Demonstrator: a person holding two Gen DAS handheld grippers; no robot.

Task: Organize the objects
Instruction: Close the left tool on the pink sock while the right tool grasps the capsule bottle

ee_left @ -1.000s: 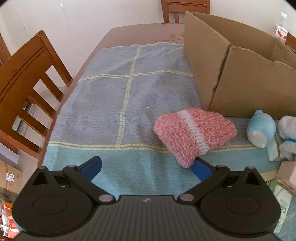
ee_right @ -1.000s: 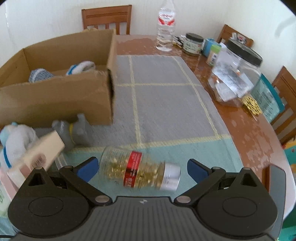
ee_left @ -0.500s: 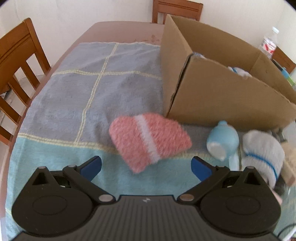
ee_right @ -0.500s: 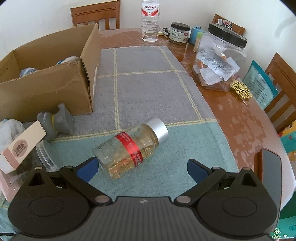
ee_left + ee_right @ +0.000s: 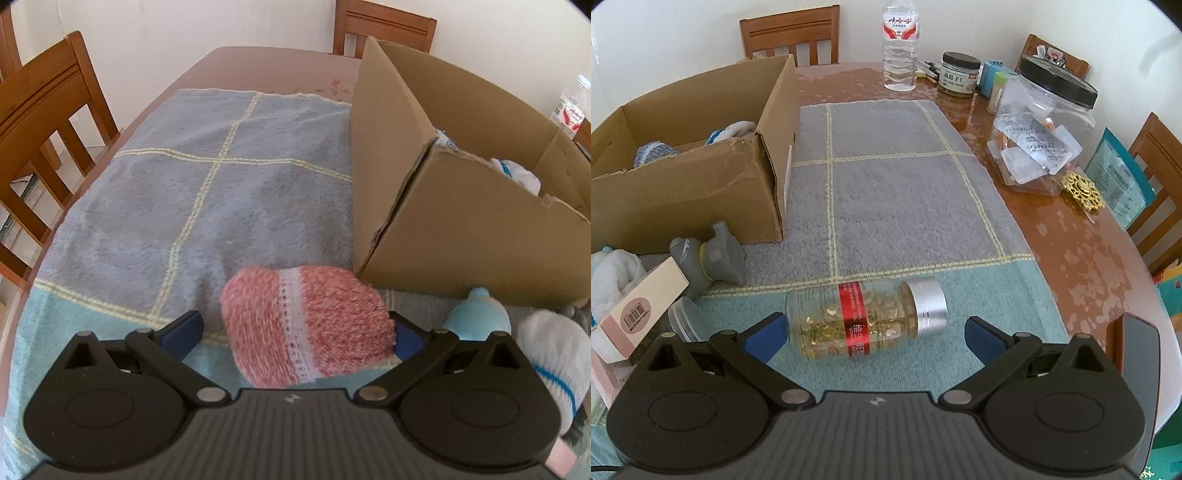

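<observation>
A pink knitted sock (image 5: pixel 306 325) with a white band lies on the blue cloth, between the open fingers of my left gripper (image 5: pixel 295 332). The open cardboard box (image 5: pixel 461 221) stands just behind it to the right and holds white and blue socks (image 5: pixel 731 131). My right gripper (image 5: pixel 873 332) is open around a clear bottle of yellow capsules (image 5: pixel 864 319) with a red label and silver cap, lying on its side. Its base is close to the left finger.
A light blue toy (image 5: pixel 476 317) and a white sock (image 5: pixel 557 354) lie right of the pink sock. A grey toy (image 5: pixel 709 258), a pink carton (image 5: pixel 639 310), a water bottle (image 5: pixel 900 48) and a big plastic jar (image 5: pixel 1041 125) also stand on the table. Wooden chairs surround it.
My left gripper has swung and moved in, so the pink sock now sits between its fingers. The capsule bottle has rolled and now lies crosswise between the right gripper's fingers.
</observation>
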